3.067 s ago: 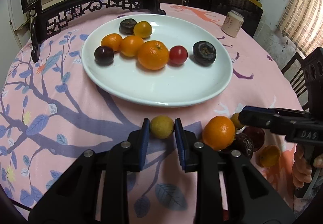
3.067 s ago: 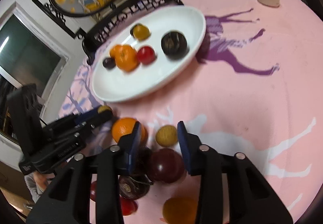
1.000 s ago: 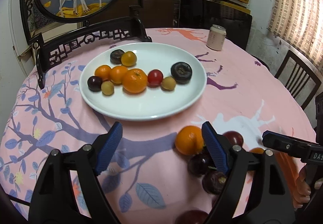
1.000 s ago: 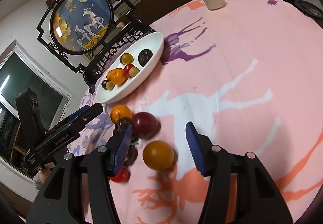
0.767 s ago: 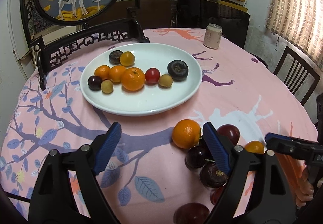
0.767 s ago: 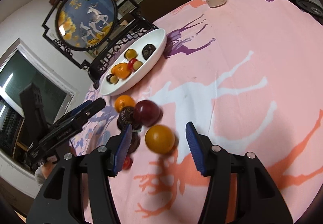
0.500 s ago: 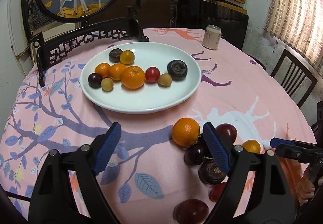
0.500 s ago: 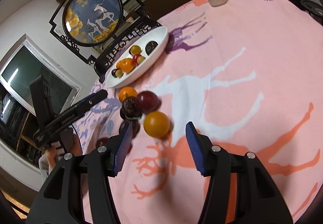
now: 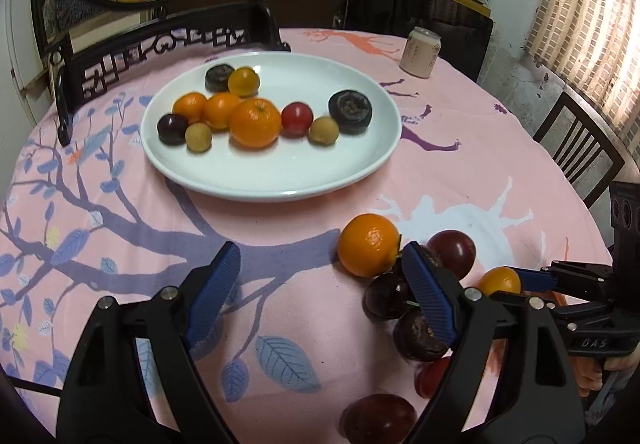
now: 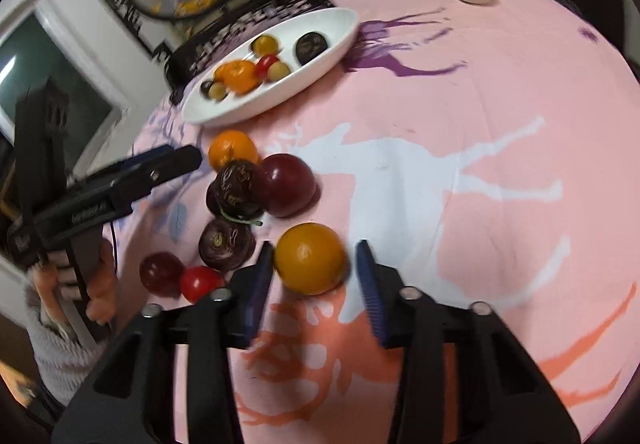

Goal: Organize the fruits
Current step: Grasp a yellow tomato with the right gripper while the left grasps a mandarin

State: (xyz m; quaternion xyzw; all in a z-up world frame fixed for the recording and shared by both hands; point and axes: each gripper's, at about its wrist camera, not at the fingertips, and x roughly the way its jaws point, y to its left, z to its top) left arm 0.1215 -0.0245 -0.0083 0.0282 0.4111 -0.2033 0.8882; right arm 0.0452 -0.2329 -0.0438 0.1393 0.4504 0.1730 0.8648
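On the pink tablecloth (image 9: 460,172), both grippers' jaws gape wide beside a white plate (image 9: 280,180).

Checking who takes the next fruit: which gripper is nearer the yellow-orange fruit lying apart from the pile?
Right. The right gripper straddles the yellow-orange fruit, jaws open. The left gripper hangs open beside the pile.

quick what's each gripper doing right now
Left gripper: open, holding nothing.
Right gripper: open, its fingers either side of the yellow-orange fruit, not yet shut on it.
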